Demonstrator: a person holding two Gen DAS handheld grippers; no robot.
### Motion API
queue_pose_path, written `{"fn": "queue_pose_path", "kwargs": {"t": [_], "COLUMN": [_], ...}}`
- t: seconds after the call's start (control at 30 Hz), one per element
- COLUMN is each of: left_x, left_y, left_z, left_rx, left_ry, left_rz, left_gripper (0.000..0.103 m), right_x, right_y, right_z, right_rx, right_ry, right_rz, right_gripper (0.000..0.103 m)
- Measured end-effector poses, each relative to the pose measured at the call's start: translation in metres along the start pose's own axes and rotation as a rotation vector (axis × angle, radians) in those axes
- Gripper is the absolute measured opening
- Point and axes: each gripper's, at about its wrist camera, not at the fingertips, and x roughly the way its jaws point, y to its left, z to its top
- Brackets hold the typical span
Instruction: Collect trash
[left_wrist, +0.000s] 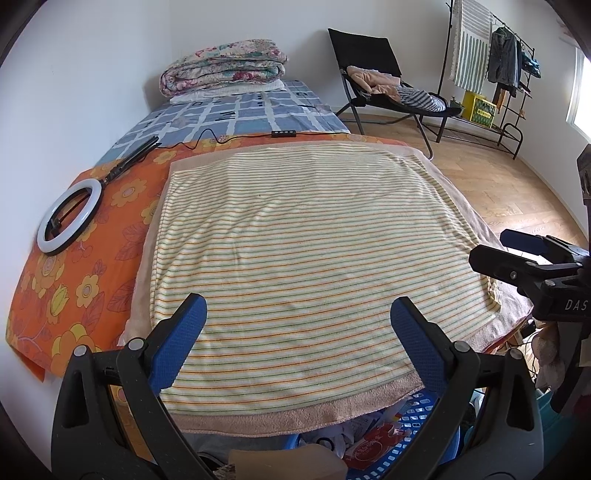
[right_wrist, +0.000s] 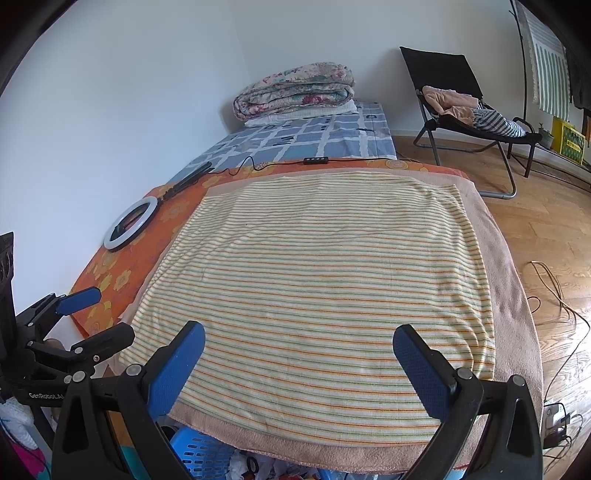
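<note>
A blue plastic basket (left_wrist: 421, 410) sits below the near edge of the bed; it holds paper and wrapper trash, including a red packet (left_wrist: 373, 445). It also shows in the right wrist view (right_wrist: 201, 452). My left gripper (left_wrist: 297, 314) is open and empty above the striped towel (left_wrist: 295, 240). My right gripper (right_wrist: 297, 343) is open and empty above the same towel (right_wrist: 314, 277). The right gripper shows at the right edge of the left wrist view (left_wrist: 517, 254), and the left gripper at the left edge of the right wrist view (right_wrist: 79, 314). I see no trash on the towel.
A ring light (left_wrist: 70, 218) with its cable and remote (left_wrist: 283, 134) lies on the orange floral sheet (left_wrist: 74, 288). A folded quilt (left_wrist: 225, 66) sits at the far end. A black chair with clothes (left_wrist: 384, 85), a clothes rack (left_wrist: 491, 66) and floor cables (right_wrist: 554, 291) are to the right.
</note>
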Motion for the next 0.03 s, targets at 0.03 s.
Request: {"fn": "queue_pose_path", "kwargs": {"t": [0.03], "left_x": [0.0004], "left_y": [-0.0001], "left_z": [0.0002], "left_rx": [0.001], "left_ry": [-0.001], "left_rz": [0.004], "left_gripper": [0.101], "right_x": [0.0001], "right_y": [0.0000], "right_z": [-0.0001], "right_rx": [0.002], "right_ry": [0.002], "right_rz": [0.000], "right_gripper": [0.103]}}
